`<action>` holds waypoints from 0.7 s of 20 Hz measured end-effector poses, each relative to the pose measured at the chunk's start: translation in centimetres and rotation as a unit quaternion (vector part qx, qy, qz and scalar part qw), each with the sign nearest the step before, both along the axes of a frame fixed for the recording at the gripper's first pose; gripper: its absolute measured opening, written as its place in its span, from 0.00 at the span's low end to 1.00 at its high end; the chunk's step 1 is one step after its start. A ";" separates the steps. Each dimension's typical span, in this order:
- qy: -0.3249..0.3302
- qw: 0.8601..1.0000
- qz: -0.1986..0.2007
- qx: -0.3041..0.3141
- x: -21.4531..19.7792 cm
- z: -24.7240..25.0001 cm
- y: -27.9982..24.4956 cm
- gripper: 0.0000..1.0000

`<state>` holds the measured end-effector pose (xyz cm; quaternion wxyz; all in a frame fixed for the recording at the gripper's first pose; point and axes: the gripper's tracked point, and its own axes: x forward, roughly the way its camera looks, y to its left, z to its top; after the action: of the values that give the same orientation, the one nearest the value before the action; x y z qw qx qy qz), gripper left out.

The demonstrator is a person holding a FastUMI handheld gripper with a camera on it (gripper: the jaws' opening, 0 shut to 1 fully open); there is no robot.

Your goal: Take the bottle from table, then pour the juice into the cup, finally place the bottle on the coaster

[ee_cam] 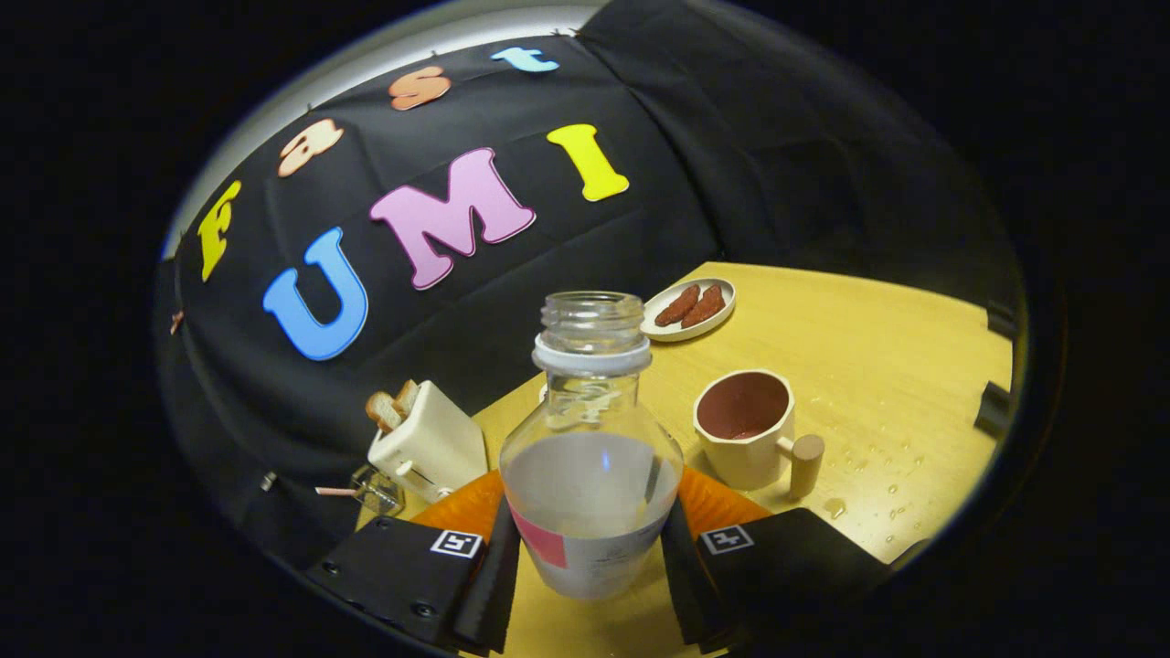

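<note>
- Wooden counter (868, 347) carries everything, with spilled drops beside the cup.
- Nearest, the gripper (592, 557) clamps the uncapped bottle (590, 475) from both sides, holding it upright and partly full.
- Under and behind the bottle sits an orange coaster (722, 503).
- Just beyond, the cup (745, 425) already holds some liquid, so pouring seems done and only release remains.
- Farther off: toaster (428, 443), plate (687, 311).
</note>
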<state>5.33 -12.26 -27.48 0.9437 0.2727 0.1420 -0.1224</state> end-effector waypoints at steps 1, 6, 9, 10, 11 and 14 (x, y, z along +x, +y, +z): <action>0.000 1.000 0.010 -0.027 -0.3 0.0 0.6 0.71; 0.015 0.981 0.048 -0.188 -0.2 0.6 1.1 0.71; -0.003 0.971 0.073 -0.227 2.2 2.3 2.8 0.72; -0.011 0.970 0.074 -0.230 3.3 2.8 3.3 0.72; -0.015 0.970 0.070 -0.231 4.2 3.0 3.5 0.72; -0.028 0.970 0.054 -0.237 7.1 3.0 3.6 0.73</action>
<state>12.47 -8.70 -24.53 0.9902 0.0364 0.0974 -0.0935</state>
